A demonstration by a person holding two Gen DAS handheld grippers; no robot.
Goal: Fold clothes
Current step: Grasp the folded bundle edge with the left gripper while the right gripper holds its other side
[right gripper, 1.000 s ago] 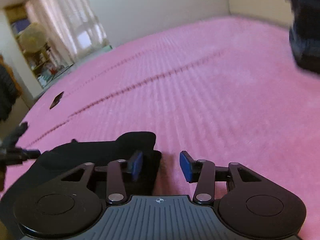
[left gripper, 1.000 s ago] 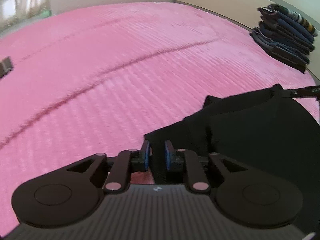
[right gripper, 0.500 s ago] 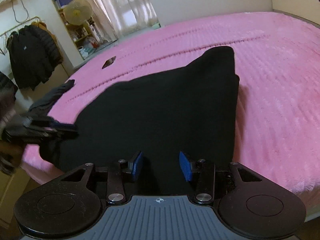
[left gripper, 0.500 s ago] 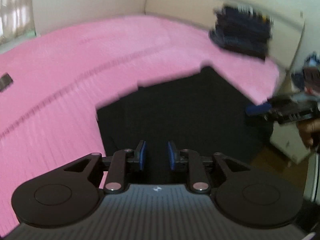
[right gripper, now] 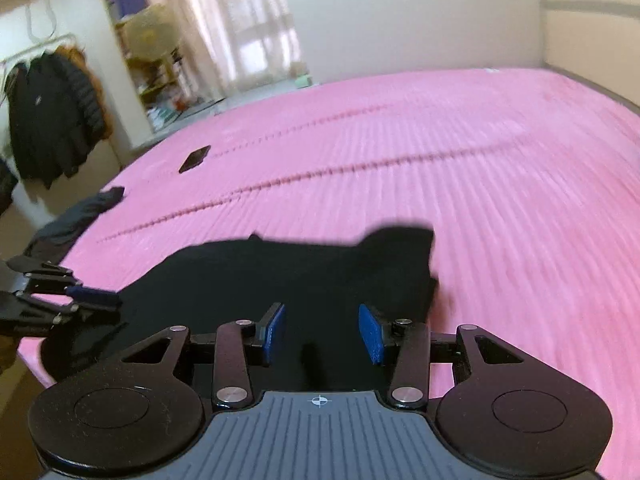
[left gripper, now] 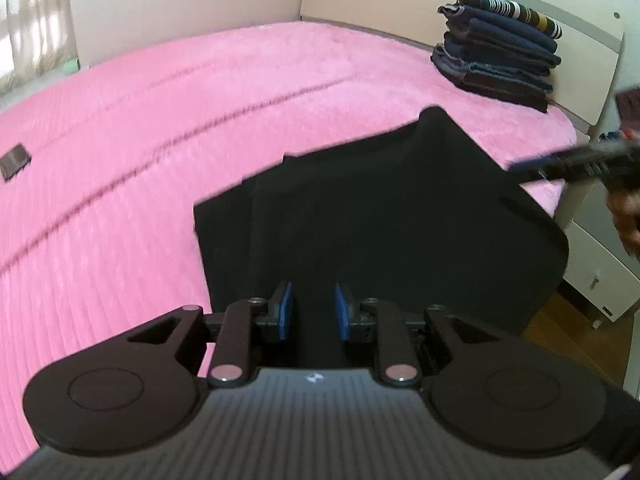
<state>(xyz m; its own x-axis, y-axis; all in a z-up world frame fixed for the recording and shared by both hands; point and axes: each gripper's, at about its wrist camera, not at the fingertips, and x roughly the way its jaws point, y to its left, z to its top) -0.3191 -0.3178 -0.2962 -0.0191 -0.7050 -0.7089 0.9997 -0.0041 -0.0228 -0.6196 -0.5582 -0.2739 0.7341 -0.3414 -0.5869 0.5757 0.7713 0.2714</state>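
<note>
A black garment (left gripper: pixel 380 208) lies flat on the pink bedspread (left gripper: pixel 160 120), its near edge hanging over the bed's side. My left gripper (left gripper: pixel 314 310) hovers over that near edge, jaws a narrow gap apart, pads not pressing the cloth. My right gripper (right gripper: pixel 322 334) stands open above the same garment (right gripper: pixel 280 272), nothing pinched. Each gripper shows in the other's view: the right gripper (left gripper: pixel 532 166) at the garment's right edge, held by a hand (left gripper: pixel 624 216); the left gripper (right gripper: pixel 96 298) at its left edge.
A stack of folded clothes (left gripper: pixel 500 60) sits by the headboard. A small dark flat object (right gripper: pixel 194 159) lies further across the bed. A dark grey garment (right gripper: pixel 76 216) drapes over the bed's left edge. A white bedside cabinet (left gripper: pixel 600 264) stands to the right.
A second ago the garment was bunched close under both grippers, the left one nipping its edge. It now lies spread flat, and both grippers have drawn back from it.
</note>
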